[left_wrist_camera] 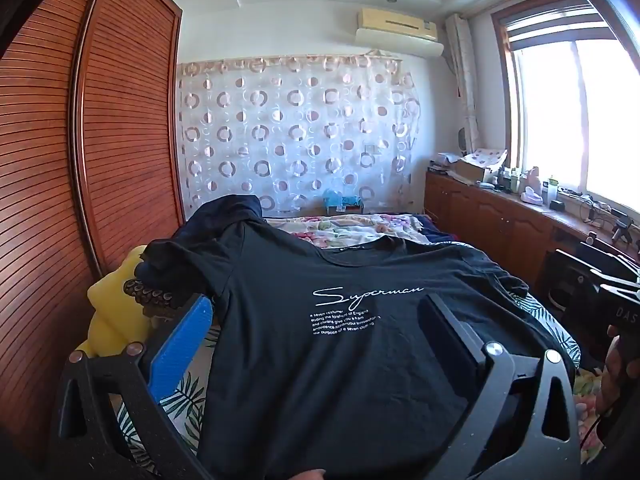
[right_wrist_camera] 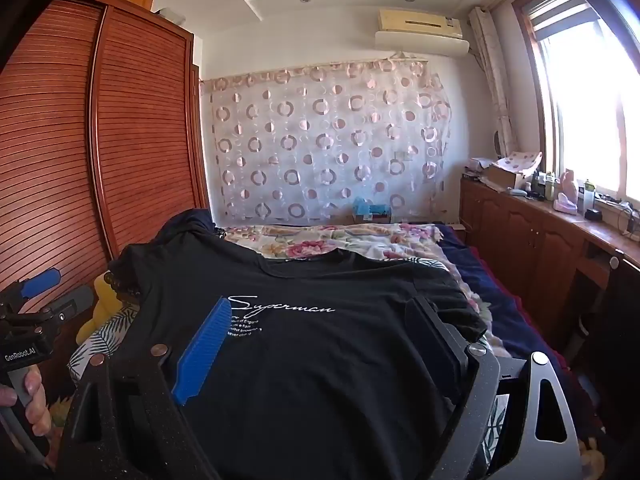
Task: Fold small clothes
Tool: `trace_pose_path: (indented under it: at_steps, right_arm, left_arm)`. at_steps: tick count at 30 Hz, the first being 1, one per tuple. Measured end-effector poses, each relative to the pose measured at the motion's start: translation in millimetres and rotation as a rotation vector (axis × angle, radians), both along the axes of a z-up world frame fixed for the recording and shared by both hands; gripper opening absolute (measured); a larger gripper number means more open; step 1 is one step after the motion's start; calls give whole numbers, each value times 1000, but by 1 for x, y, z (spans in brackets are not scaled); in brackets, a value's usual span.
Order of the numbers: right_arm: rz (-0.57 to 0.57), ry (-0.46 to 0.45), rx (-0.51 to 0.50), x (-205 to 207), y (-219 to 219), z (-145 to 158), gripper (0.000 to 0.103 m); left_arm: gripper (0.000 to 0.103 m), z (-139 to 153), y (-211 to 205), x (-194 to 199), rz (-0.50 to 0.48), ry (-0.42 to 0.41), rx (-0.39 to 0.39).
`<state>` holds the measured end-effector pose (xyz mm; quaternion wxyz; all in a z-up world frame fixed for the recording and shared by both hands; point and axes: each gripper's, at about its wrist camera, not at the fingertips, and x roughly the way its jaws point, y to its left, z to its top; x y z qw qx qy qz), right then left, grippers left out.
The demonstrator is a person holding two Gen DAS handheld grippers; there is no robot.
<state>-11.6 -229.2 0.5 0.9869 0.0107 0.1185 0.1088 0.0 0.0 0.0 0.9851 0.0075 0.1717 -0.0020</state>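
Note:
A black T-shirt (left_wrist_camera: 340, 360) with white "Superman" script lies spread face up on the bed, collar away from me. My left gripper (left_wrist_camera: 316, 304) hovers over its lower left part, jaws wide open, blue pad (left_wrist_camera: 184, 348) off the shirt's left edge. In the right wrist view the same T-shirt (right_wrist_camera: 320, 380) fills the foreground. My right gripper (right_wrist_camera: 316, 304) stands wide open above its lower right part. Neither gripper pinches any cloth. Each hand-held gripper shows in the other's view: the right gripper (left_wrist_camera: 616, 308) and the left gripper (right_wrist_camera: 36, 312).
A heap of dark clothes (left_wrist_camera: 224, 216) lies at the bed's far left beside a yellow cushion (left_wrist_camera: 108, 308). A floral quilt (right_wrist_camera: 344, 240) covers the far bed. A slatted wooden wardrobe (left_wrist_camera: 80, 152) stands left, and a cluttered cabinet (right_wrist_camera: 540, 232) runs under the window right.

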Motion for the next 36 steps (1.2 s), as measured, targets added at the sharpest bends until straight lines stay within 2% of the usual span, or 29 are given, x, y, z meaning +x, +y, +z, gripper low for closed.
trace_pose_path:
  at_steps: [36]
  right_arm:
    - [-2,-5,2,-1,1,1,90]
  left_arm:
    - [103,4,1,-3,2,-11,-10]
